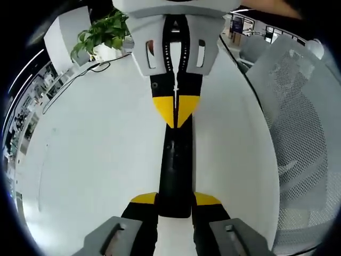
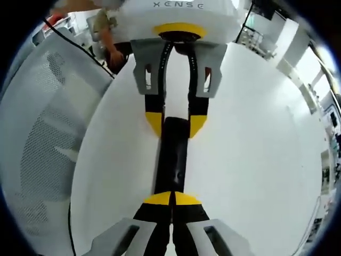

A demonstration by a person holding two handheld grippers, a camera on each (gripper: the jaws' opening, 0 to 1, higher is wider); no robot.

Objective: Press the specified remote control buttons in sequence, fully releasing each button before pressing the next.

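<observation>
Left tool [image 1: 176, 200] pinching black remote [image 1: 175, 160], right tool [image 1: 176, 114] pressed together atop it, buttons apparently hidden.

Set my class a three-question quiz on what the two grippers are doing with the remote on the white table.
1. True or false: the left gripper clamps the black remote between its jaws.
2. The right gripper has its jaws: A) wide open; B) closed together, tips over the remote; C) half open, well clear of the remote.
3. Fill in: the remote lies on a white ____.
Key: 1 true; 2 B; 3 table.
</observation>
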